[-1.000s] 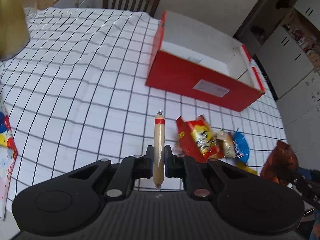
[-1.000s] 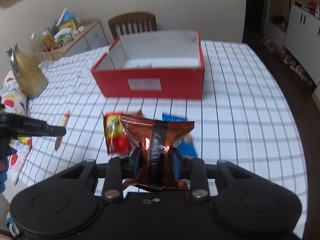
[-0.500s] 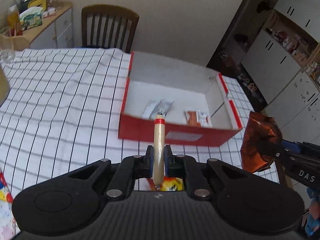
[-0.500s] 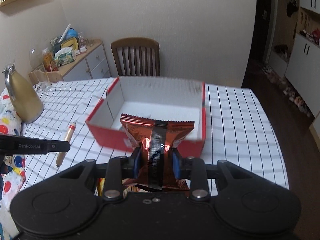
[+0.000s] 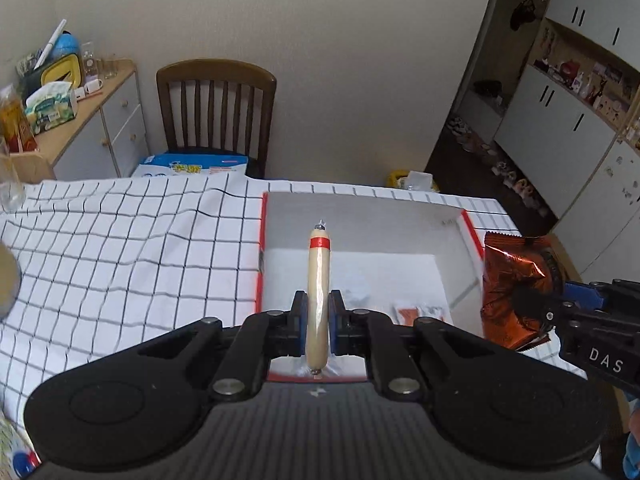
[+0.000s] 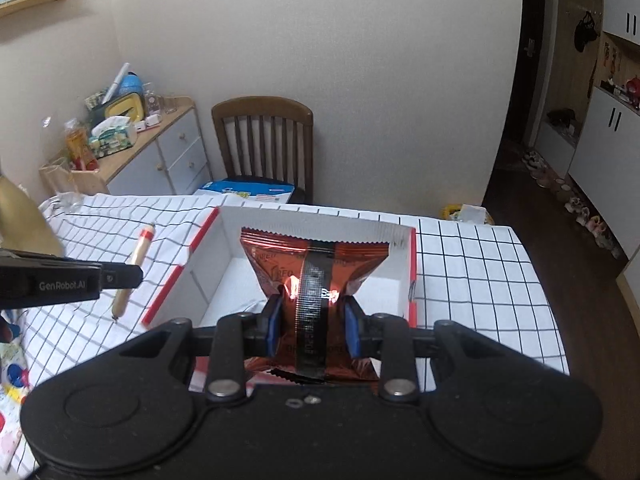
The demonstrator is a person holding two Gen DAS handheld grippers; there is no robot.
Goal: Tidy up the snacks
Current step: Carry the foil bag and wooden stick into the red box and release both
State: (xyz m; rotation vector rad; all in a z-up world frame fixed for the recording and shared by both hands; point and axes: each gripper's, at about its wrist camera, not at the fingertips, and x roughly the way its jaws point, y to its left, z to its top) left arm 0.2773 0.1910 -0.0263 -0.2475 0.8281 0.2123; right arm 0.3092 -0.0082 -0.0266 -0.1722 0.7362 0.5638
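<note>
My left gripper (image 5: 318, 322) is shut on a beige sausage stick (image 5: 318, 280) with a red band, which points forward over the near wall of the red box (image 5: 262, 248). The box is open and white inside, with small packets (image 5: 420, 314) lying on its floor. My right gripper (image 6: 314, 322) is shut on a shiny orange-brown snack bag (image 6: 316, 264), held upright over the box (image 6: 406, 276). In the right wrist view the left gripper (image 6: 120, 276) and its sausage stick (image 6: 138, 256) hang left of the box. The left wrist view shows the bag (image 5: 512, 280) at the box's right side.
The table wears a white cloth with a black grid (image 5: 120, 248). A wooden chair (image 5: 216, 108) with a blue pack (image 5: 192, 164) on its seat stands behind it. A cluttered sideboard (image 6: 160, 144) is at back left, a gold jug (image 6: 20, 224) at left, white cupboards (image 5: 560, 128) at right.
Both grippers have moved forward and up with their snacks, from over the loose packets on the cloth to over the red box. The loose snacks have dropped out of view.
</note>
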